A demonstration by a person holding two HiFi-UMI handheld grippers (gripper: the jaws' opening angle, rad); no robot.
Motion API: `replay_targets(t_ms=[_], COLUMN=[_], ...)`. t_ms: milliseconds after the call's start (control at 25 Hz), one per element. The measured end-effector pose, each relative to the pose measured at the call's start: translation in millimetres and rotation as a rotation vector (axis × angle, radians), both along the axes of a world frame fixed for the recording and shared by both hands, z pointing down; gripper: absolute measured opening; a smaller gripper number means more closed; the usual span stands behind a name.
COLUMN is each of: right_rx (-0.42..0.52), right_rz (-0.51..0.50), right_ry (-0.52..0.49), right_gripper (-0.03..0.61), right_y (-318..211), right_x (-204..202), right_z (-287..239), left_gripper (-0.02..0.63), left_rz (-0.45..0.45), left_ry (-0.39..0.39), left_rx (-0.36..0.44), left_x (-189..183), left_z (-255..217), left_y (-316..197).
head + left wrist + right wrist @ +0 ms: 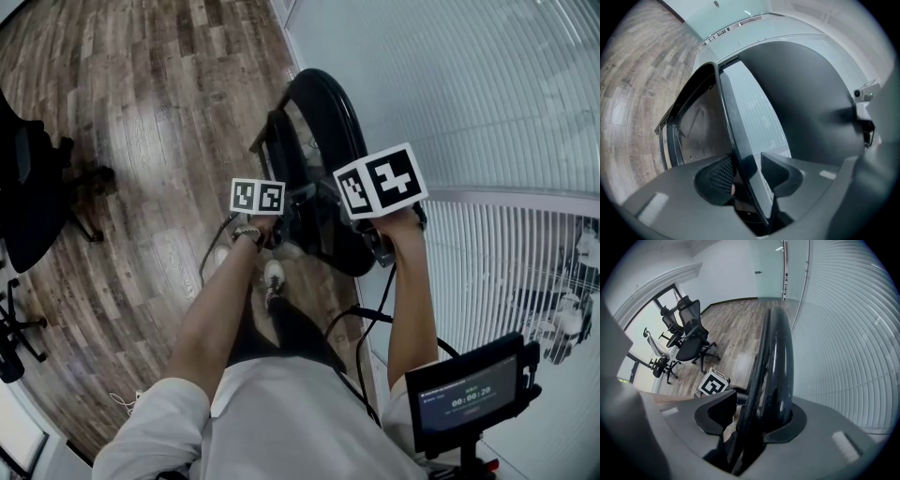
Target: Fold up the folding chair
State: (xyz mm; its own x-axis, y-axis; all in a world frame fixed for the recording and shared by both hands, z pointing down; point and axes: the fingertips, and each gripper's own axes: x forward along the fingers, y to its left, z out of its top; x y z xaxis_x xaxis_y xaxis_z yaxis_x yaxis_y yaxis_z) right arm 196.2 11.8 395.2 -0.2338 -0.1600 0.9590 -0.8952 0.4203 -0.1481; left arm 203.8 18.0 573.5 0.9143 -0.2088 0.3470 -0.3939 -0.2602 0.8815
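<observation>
**Position.** We find the folding chair (pixel 328 234) upright on the wood floor (pixel 141 141), just beside the glazed wall with blinds (pixel 487 94) and directly in front of the person.

**Left gripper (pixel 745 168).** Its fingers are partly closed and clamped on a thin black edge of the chair frame. That edge runs up between the pads, with both pads against it.

**Right gripper (pixel 757 413).** It points steeply down over the thick rounded top rim. The fingers straddle the rim. The right finger lies against it, but a narrow gap shows at the left finger, so we judge this grip not yet firm.

**Work done.** We judge the fold well advanced. In the right gripper view the chair's panels lie nearly flat against each other, and from above the chair reads as one narrow black shape.

**Work outstanding.** In the left gripper view a wedge of daylight shows between the outer frame and the panel behind it. We judge the last part of the closure remains, followed by release. We cannot see whether any latch exists.
</observation>
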Motion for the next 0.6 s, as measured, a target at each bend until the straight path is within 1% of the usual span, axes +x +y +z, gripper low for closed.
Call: replay_targets(t_ms=[280,600], right_rx=[0.000,0.002], right_rz=[-0.002,-0.002], right_ry=[0.005,0.014], right_gripper=[0.163,0.163], right_y=[0,1], right_x=[-3,-13], right_z=[-2,-8], left_gripper=[0.160,0.160], left_rz=[-0.006,-0.018], left_ry=[-0.032,-0.038], left_rx=[0.021,0.021], left_x=[-2,-10], left_z=[-1,-7], left_y=[1,2])
